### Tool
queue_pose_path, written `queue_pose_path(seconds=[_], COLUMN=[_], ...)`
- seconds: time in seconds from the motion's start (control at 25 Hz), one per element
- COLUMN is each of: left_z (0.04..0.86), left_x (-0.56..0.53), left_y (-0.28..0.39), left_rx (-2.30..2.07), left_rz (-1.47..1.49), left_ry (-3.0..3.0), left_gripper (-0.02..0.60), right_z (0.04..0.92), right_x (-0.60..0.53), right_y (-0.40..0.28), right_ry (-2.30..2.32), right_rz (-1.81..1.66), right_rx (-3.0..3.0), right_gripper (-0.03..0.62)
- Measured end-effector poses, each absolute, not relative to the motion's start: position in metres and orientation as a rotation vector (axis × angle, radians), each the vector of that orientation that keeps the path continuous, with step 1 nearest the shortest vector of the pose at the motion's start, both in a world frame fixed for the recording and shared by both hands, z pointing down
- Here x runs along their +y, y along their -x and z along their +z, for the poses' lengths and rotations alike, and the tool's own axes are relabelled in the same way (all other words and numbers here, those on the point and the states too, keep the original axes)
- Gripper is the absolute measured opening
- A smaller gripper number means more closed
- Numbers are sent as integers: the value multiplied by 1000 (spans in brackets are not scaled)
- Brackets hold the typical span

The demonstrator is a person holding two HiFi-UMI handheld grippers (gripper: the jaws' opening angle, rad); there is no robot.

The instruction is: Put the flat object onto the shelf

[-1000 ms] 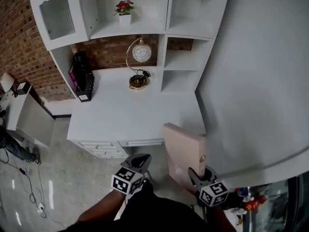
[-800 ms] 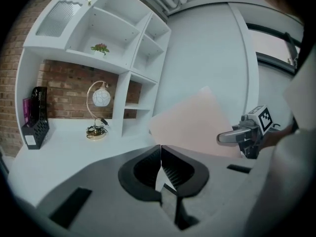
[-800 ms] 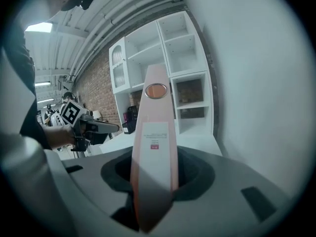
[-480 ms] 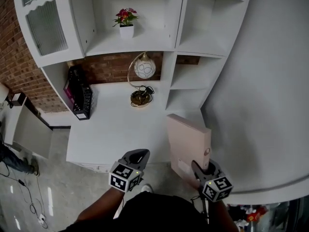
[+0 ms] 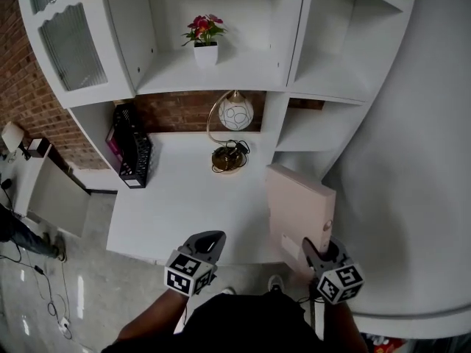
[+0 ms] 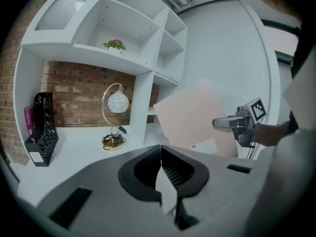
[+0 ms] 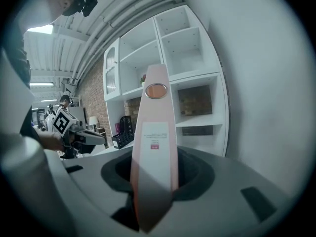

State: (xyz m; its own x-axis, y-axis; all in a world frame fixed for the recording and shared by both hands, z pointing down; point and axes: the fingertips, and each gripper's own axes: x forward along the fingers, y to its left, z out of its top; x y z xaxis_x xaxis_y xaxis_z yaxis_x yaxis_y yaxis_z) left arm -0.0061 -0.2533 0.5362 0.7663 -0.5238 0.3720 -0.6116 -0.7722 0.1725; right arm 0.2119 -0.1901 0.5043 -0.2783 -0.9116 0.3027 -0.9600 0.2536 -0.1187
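The right tool (image 5: 318, 250) is clamped on the low end of the pink binder (image 5: 298, 204). The binder stands upright in the air, clear of the desk (image 5: 184, 197), to the right of the globe lamp (image 5: 234, 115) and nearer to us than the lamp is. From the right gripper view we get the narrow spine head-on, with its label and ring hole showing, and it sits square between the jaws. The left tool (image 5: 208, 238) hangs well on our side of the lamp and a touch to its left, with its jaws pressed together on nothing.

So we're in the carry. Our read is that the binder belongs in one of the open cubbies (image 5: 313, 127) just right of the lamp. We're gripping it low, so it will probably want to tip, and that calls for a slow move with the spine kept vertical. We'd line the thin edge up with the opening first, then push straight in, staying off the upright panel on the lamp's right. We'd swing wide of the lamp and its cord. The bottom edge should land on the shelf board before the jaws let go. If the binder wobbles, the left tool is free to steady its broad face.
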Motion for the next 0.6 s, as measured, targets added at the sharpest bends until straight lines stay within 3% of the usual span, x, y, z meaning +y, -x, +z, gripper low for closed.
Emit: queue_pose_path(seconds=[0.6], left_z=[502], left_x=[-296], left_y=[-40], left_rx=[-1052], left_rz=[335], left_ry=[-2674], left_gripper=[5], right_z=[447], right_x=[-250], right_y=[-267], right_ry=[-1651], right_rz=[234], right_rx=[-2469], right_gripper=[172])
